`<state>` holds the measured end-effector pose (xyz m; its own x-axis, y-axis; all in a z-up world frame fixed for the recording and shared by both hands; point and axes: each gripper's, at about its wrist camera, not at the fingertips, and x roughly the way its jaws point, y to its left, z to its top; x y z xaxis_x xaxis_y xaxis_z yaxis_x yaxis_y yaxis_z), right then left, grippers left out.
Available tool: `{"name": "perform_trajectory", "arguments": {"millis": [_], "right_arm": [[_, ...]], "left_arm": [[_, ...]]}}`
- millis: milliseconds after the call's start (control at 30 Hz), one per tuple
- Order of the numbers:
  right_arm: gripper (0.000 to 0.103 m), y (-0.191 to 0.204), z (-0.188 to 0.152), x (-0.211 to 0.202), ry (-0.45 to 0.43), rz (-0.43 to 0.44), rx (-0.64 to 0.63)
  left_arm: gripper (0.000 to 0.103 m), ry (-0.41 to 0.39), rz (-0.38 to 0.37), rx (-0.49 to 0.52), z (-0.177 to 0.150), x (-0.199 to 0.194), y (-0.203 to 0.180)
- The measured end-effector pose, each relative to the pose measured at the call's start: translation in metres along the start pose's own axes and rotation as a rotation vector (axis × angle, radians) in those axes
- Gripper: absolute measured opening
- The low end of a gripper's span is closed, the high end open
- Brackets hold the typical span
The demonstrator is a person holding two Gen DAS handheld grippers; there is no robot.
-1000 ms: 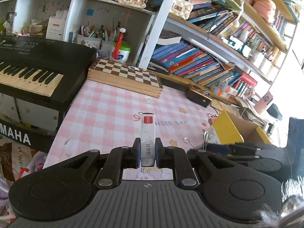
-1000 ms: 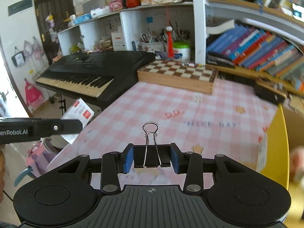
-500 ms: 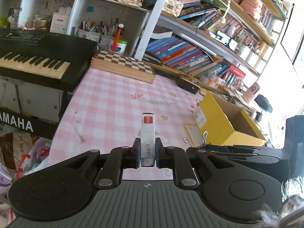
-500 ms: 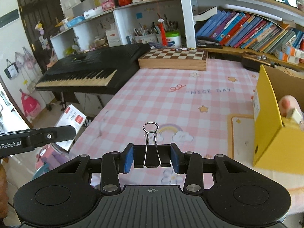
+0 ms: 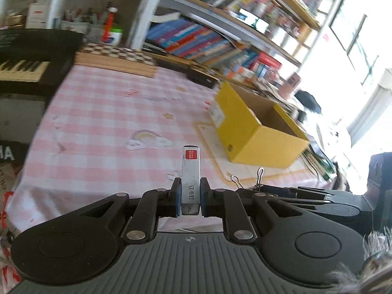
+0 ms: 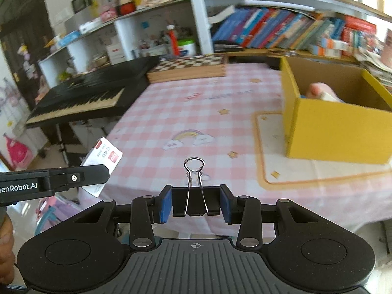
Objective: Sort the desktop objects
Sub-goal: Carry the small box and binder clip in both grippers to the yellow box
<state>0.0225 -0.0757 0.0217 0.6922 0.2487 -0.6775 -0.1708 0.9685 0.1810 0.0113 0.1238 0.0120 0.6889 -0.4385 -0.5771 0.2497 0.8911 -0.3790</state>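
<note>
Fingers of my left gripper [image 5: 190,197] are clamped on a small staple box [image 5: 190,178], held edge-on so that its narrow side with the red label points forward. Fingers of my right gripper [image 6: 194,201] are clamped across the black body of a binder clip [image 6: 194,196], with its wire handles standing up between the blue pads [image 6: 165,202]; gripping the body rather than the wires keeps, I judge, the clip from swinging. Both items hang in the air above the near edge of the surface [image 6: 183,112], which is covered by a pink checked cloth. In the right view, the left gripper and its box appear low at the left, off the edge of the surface. A yellow box [image 6: 338,125] stands open on a mat toward the right, well apart from both items; something pink already lies inside it. I take this box to be the place for sorted things, so both loads are being brought toward it together. Behind, a keyboard [image 6: 80,98] and a chessboard [image 6: 188,67] lie clear of the path.
</note>
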Motion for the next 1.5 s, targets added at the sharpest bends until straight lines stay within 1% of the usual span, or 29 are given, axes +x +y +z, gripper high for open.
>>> {"name": "perform_trajectory", "arguments": {"millis": [267, 367, 667, 800, 933, 1233, 1500], "right_arm": [[0.039, -0.032, -0.017, -0.022, -0.014, -0.098, 0.104], [0.039, -0.041, -0.021, -0.026, -0.019, -0.119, 0.13], [0.039, -0.064, -0.024, -0.032, -0.015, -0.15, 0.148], [0.039, -0.083, -0.024, -0.034, -0.007, -0.165, 0.177], [0.039, -0.097, -0.021, -0.033, 0.003, -0.174, 0.182], [0.039, -0.141, -0.011, -0.03, 0.04, -0.188, 0.187], [0.039, -0.184, -0.001, -0.025, 0.051, -0.193, 0.195]], "left_arm": [[0.013, 0.065, -0.107, 0.088, -0.002, 0.024, -0.034], [0.013, 0.081, -0.131, 0.121, -0.002, 0.032, -0.047], [0.013, 0.117, -0.167, 0.144, 0.003, 0.055, -0.07], [0.013, 0.141, -0.189, 0.17, 0.004, 0.067, -0.086], [0.013, 0.16, -0.197, 0.167, 0.006, 0.083, -0.099], [0.013, 0.193, -0.217, 0.168, 0.01, 0.121, -0.132], [0.013, 0.217, -0.229, 0.188, 0.017, 0.158, -0.165]]}}
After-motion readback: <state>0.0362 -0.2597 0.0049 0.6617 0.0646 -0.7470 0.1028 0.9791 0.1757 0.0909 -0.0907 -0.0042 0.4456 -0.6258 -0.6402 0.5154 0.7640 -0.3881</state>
